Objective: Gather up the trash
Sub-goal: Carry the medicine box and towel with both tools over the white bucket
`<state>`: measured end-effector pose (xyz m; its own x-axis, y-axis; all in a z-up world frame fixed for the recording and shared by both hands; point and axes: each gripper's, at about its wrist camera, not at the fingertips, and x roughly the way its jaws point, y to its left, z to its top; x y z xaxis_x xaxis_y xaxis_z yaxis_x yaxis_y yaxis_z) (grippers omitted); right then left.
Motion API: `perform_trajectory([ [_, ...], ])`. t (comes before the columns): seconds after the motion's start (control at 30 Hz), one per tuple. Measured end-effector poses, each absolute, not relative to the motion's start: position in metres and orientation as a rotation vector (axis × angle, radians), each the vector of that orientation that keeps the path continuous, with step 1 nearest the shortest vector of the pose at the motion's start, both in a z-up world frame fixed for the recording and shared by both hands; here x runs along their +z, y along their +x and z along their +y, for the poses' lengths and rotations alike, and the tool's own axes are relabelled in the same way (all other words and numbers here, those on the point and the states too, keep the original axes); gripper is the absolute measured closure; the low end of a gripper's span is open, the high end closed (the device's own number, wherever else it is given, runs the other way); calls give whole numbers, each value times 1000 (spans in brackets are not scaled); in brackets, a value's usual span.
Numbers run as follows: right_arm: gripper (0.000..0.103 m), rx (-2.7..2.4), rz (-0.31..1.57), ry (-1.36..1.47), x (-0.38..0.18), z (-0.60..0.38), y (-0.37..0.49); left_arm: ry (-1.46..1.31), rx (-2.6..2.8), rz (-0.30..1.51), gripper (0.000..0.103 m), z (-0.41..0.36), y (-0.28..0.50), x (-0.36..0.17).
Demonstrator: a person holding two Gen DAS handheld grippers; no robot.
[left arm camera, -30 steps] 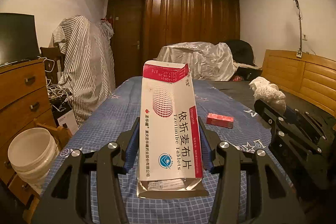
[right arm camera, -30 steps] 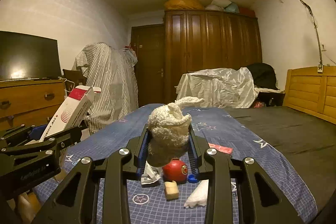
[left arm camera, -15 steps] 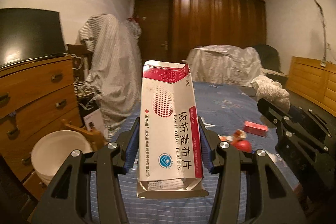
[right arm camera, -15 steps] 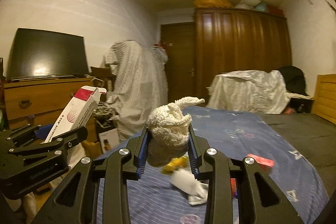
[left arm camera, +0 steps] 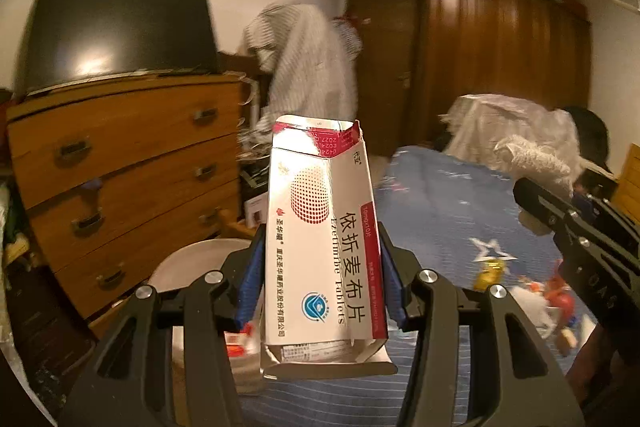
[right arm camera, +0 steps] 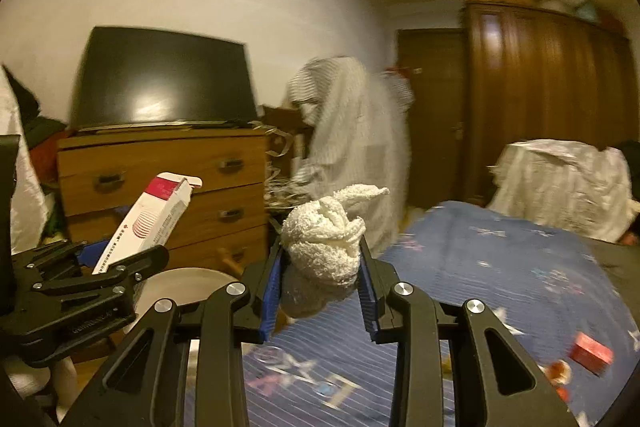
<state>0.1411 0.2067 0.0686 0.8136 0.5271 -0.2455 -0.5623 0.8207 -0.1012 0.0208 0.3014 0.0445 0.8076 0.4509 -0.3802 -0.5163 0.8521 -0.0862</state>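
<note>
progress looks partial, judged view by view against one landmark, the round white plastic bucket (left arm camera: 192, 263) beside the wooden chest of drawers (left arm camera: 120, 167).

left wrist view: the left gripper (left arm camera: 322, 275) is clenched on a white and red cardboard medicine box (left arm camera: 320, 239), torn open at its top, held upright. the box hangs just right of the bucket and above its rim, not yet inside it. something white and red shows low inside the bucket, too blurred to name. well right of the bucket, small bits of litter (left arm camera: 532, 291) lie on the blue star-print bedcover (left arm camera: 448, 203).

right wrist view: the right gripper (right arm camera: 320, 279) grasps a crumpled white paper towel wad (right arm camera: 326, 235), also right of the bucket (right arm camera: 180, 285) and above it. far right of the bucket, a small red box (right arm camera: 591, 347) lies on the bedcover.

so two pieces are picked up but undropped, and more litter awaits collection.
</note>
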Motion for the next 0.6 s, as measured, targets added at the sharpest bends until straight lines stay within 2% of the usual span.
perform_trajectory([
  [0.13,68,687,279,-222,72,283,167,-228,565,421,54,344,18,34],
  [0.3,68,823,477,-263,59,371,218,-304,583,508,54,389,20,15],
  [0.6,68,960,850,-394,-11,472,300,-444,563,659,54,446,39,-31],
])
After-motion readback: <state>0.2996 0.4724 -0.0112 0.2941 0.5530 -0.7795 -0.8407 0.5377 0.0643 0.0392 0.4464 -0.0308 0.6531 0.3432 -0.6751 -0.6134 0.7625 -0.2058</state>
